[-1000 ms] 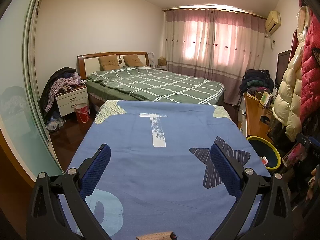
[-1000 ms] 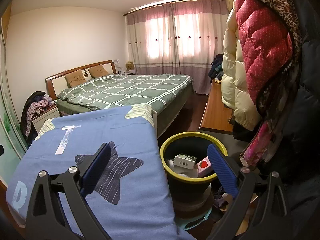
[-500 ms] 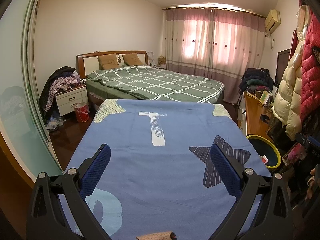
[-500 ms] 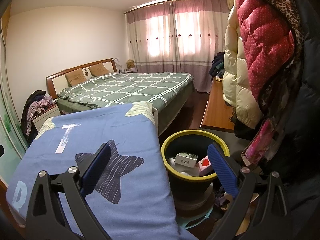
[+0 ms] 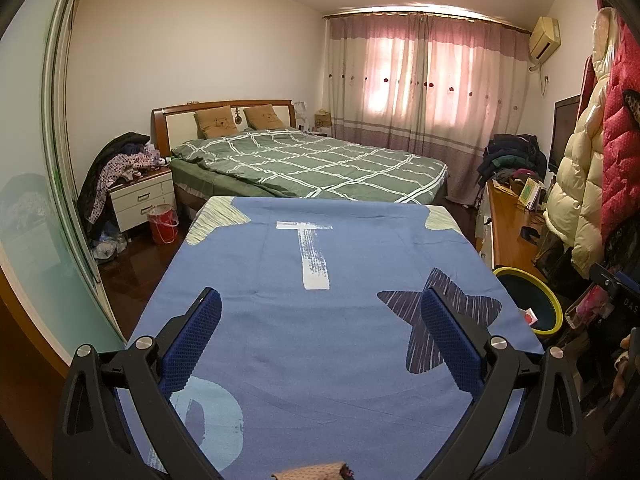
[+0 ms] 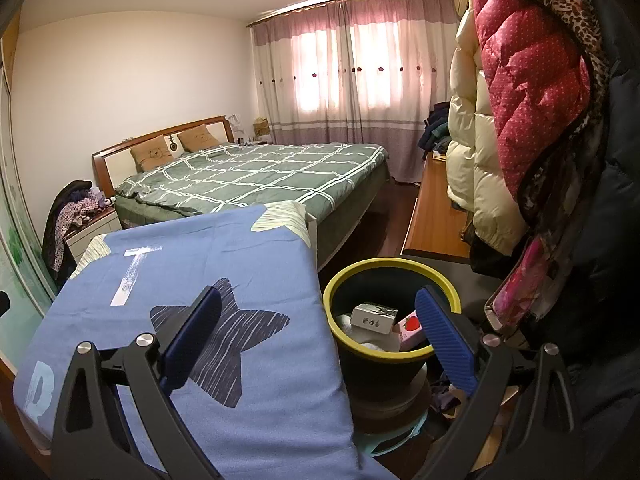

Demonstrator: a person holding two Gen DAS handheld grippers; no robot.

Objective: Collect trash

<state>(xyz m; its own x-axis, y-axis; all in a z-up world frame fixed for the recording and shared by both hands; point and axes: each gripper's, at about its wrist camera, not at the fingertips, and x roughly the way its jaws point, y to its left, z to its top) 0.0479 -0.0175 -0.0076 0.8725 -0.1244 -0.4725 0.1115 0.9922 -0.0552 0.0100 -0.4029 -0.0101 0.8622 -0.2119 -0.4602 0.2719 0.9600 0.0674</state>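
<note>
A dark bin with a yellow rim (image 6: pixel 390 268) stands right of a table covered by a blue sheet (image 6: pixel 192 320). In it lie a white carton (image 6: pixel 374 317), a pink strawberry carton (image 6: pixel 410 330) and white crumpled paper. My right gripper (image 6: pixel 318 322) is open and empty, just in front of the bin. My left gripper (image 5: pixel 320 328) is open and empty above the blue sheet (image 5: pixel 320 280). The bin (image 5: pixel 532 300) shows at the right in the left wrist view.
A green plaid bed (image 5: pixel 312 164) lies beyond the table. Padded coats (image 6: pixel 520 100) hang at the right above a wooden desk (image 6: pixel 434 216). A nightstand with clothes (image 5: pixel 140 196) and a red bucket (image 5: pixel 162 224) stand at the left by a sliding glass door (image 5: pixel 36 200).
Both views have shifted very slightly; the right gripper has edged a little nearer the bin. Both grippers stay open and empty.
</note>
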